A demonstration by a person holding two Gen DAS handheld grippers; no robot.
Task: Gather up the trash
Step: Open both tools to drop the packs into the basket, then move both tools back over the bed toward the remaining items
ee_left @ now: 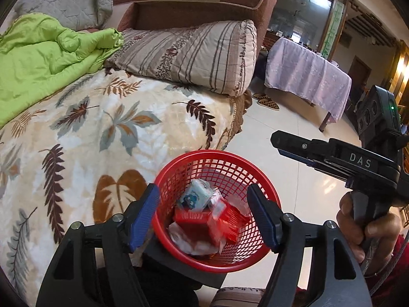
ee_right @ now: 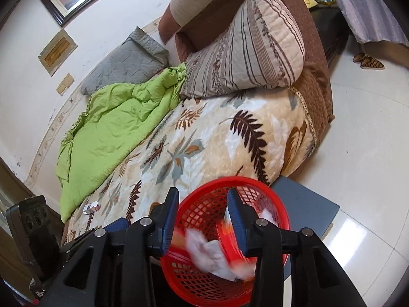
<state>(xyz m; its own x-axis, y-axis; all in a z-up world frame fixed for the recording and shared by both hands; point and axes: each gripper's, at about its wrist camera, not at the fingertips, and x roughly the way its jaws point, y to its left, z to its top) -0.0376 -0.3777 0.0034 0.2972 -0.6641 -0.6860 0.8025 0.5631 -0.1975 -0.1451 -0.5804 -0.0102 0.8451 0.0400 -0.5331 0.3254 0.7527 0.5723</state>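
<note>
Both grippers are hovering over a red mesh basket (ee_left: 217, 212) that is sitting on a grey stool (ee_right: 306, 204) just beside the bed (ee_left: 115, 138). The left gripper (ee_left: 203, 217) is pointing down into the basket with its jaws standing well apart and nothing between the pads; the basket's rim is showing between the two blue fingers (ee_left: 144, 215). Inside the basket, a pale blue packet (ee_left: 195, 197), red wrappers (ee_left: 204, 220) and crumpled white paper (ee_left: 184, 240) are lying together. The right gripper (ee_right: 202, 220) is also hanging above the basket, jaws partly open; a blurred red wrapper (ee_right: 227, 240) and white tissue (ee_right: 209, 250) are showing in the gap below the pads, and whether the pads are touching them cannot be told. In the left view, a hand (ee_left: 365, 227) is gripping the right gripper's handle. A small wrapper (ee_right: 91, 208) is lying on the leaf-patterned blanket, near a green quilt (ee_right: 112, 120) and apart from a striped pillow (ee_left: 194, 53) at the bed's head.
</note>
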